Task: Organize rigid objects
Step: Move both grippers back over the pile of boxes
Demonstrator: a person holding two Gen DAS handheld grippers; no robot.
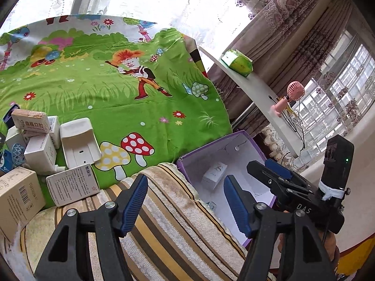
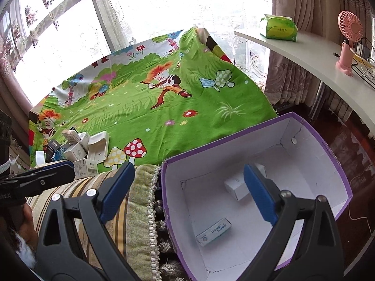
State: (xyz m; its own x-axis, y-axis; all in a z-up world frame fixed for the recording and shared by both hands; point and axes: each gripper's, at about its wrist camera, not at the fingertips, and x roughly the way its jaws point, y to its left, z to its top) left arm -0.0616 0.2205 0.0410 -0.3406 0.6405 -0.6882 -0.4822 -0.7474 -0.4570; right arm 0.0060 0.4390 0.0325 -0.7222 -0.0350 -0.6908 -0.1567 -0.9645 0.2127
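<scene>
- Left wrist view: the left hand-held gripper (image 1: 185, 207) stands spread with nothing between its pads, low in the frame over a striped cushion (image 1: 168, 215).
- The pile of small boxes (image 1: 42, 149) waiting to be sorted lies at the left edge on the green cartoon cloth (image 1: 131, 107); the purple box (image 1: 248, 140) sits lower right with a white carton (image 1: 214, 174) inside.
- My judgement: the next pick should take one box off the pile's near edge, jaws square across its narrow faces, so the neighbours are not toppled.
- Right wrist view: the right hand-held gripper (image 2: 187, 192) is spread wide and empty, hanging over the purple box (image 2: 328, 154) in the lower right.
- Only this view shows the box floor fully: a white carton (image 2: 236, 187) partly behind the right pad and a flat printed packet (image 2: 214, 231) lying apart from it.
- Only the left view shows the pile's labels close up.
</scene>
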